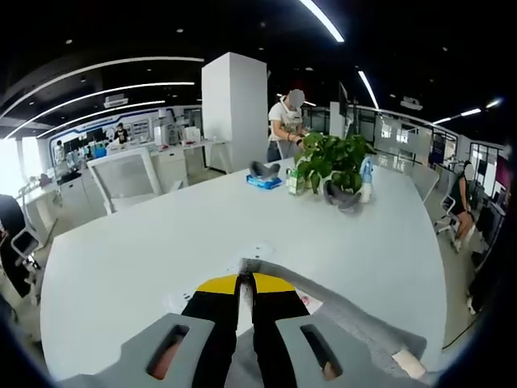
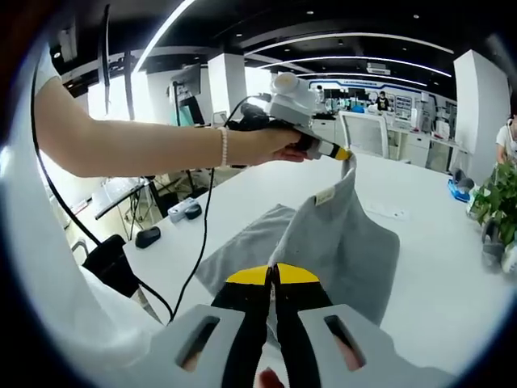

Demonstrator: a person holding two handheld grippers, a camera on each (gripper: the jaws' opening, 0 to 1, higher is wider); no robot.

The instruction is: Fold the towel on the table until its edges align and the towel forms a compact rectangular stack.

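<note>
Fold in progress: both tongs hold the grey towel [image 2: 339, 242] lifted off the white bench [image 2: 436, 315]. In the right gripper view the right tongs [image 2: 273, 279] are closed on a near edge of the towel, the cloth running up between the yellow-tipped jaws. The left tongs [image 2: 343, 153], carried in the person's hand [image 2: 279, 144], pinch the far corner beside its sewn label and hold it highest. The lower part of the towel trails onto the bench at left. In the left gripper view the left tongs [image 1: 245, 284] are closed on the towel [image 1: 339, 311], which falls away to the right.

Judged step: the lift that begins a fold, with no crease laid yet. The next move calls for carrying both held corners together across to the opposite edge, keeping the cloth taut and the corners level, then lowering onto it.

Containers: a potted plant [image 1: 335, 162] stands at the far end of the bench, with a blue tissue pack [image 1: 263, 183] beside it.
</note>
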